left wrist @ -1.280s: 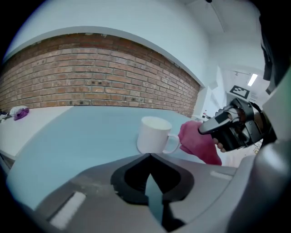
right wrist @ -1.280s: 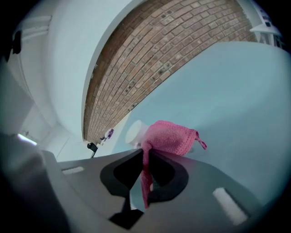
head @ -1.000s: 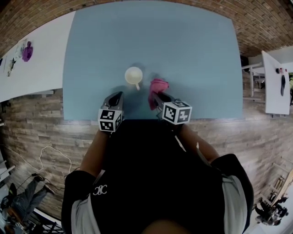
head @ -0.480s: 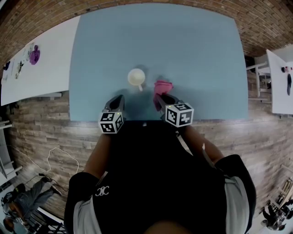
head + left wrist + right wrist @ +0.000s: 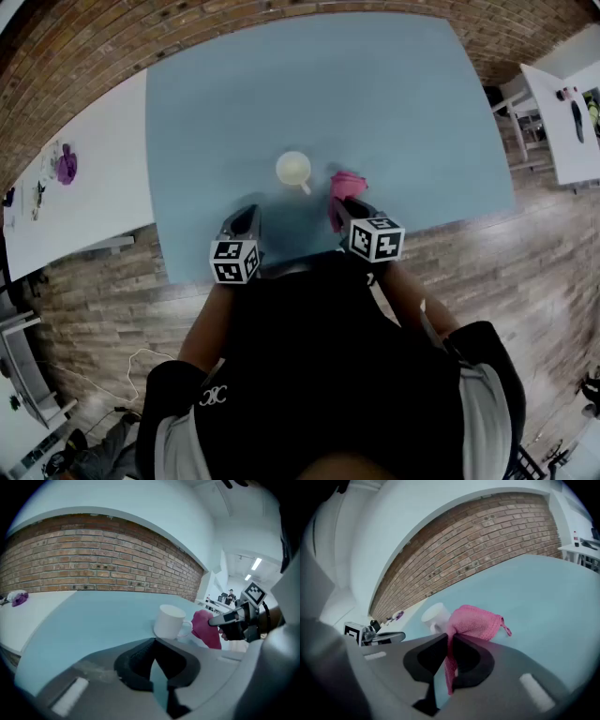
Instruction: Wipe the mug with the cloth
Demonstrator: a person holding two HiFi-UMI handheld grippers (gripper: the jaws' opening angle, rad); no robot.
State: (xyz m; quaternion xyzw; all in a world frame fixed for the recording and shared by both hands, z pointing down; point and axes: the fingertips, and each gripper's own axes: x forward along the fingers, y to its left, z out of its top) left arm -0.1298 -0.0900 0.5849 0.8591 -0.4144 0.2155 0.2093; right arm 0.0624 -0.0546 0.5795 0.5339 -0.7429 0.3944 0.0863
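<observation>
Two grippers face our upright mug [image 5: 293,169] on the blue table [image 5: 281,84]. Our right gripper [image 5: 345,202], pinching the pink cloth [image 5: 343,186], is nearer, with the mug ahead-left. Our left gripper [image 5: 247,216] is pressed together, empty.

White mug [image 5: 292,168], pink cloth [image 5: 343,184], pale blue table [image 5: 375,94], red-brown brick wall [image 5: 93,555] with pale mortar lines.

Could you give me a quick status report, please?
Left tongs shut, empty. Right tongs shut on pink cloth. Mug upright on table, beside cloth. Nothing in between.
</observation>
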